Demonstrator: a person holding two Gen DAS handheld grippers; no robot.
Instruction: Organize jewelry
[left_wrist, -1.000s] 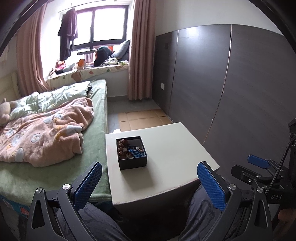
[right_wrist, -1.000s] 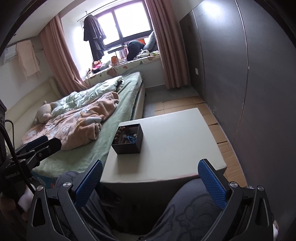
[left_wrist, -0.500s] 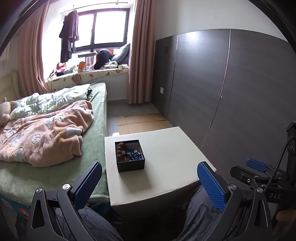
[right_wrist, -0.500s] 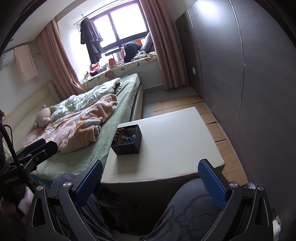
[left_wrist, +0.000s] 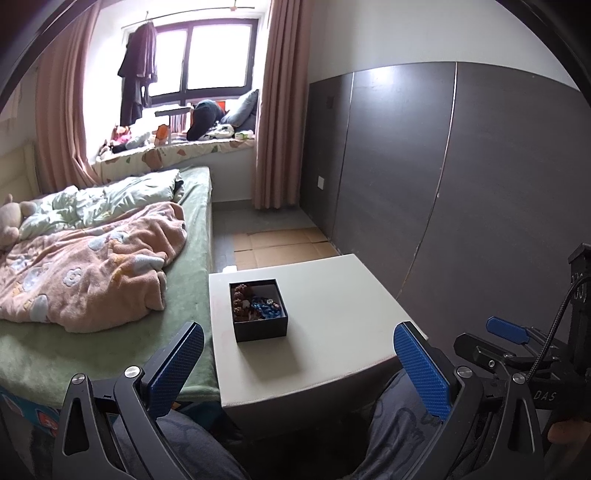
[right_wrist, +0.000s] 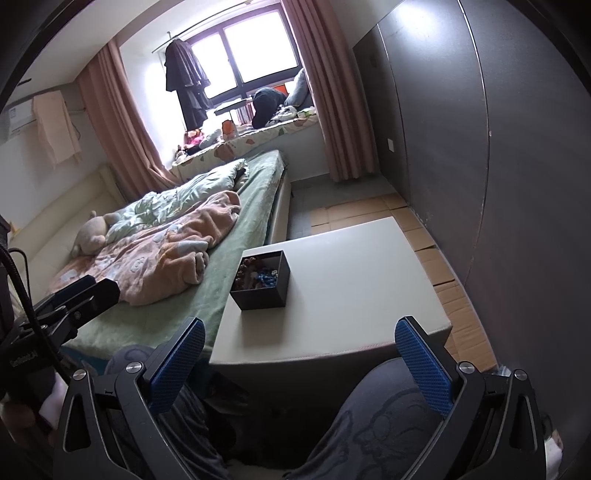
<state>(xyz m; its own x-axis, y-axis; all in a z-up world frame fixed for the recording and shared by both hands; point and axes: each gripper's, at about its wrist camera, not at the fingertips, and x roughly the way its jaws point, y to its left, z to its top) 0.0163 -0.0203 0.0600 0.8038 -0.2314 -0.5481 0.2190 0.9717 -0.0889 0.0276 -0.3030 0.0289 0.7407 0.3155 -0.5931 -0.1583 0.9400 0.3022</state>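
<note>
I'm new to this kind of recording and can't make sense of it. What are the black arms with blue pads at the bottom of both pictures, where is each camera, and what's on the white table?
Those are handheld grippers, one in each of a person's hands, not a robot. Each carries a wide-angle camera that looks forward between its two blue-padded fingers. One picture comes from the left gripper, the other from the right gripper. Both are open and hold nothing. Each view also catches the other gripper at its edge. The person sits with knees under a white table next to a bed. On the table stands one open black box holding mixed jewelry, brownish and blue pieces.
</note>
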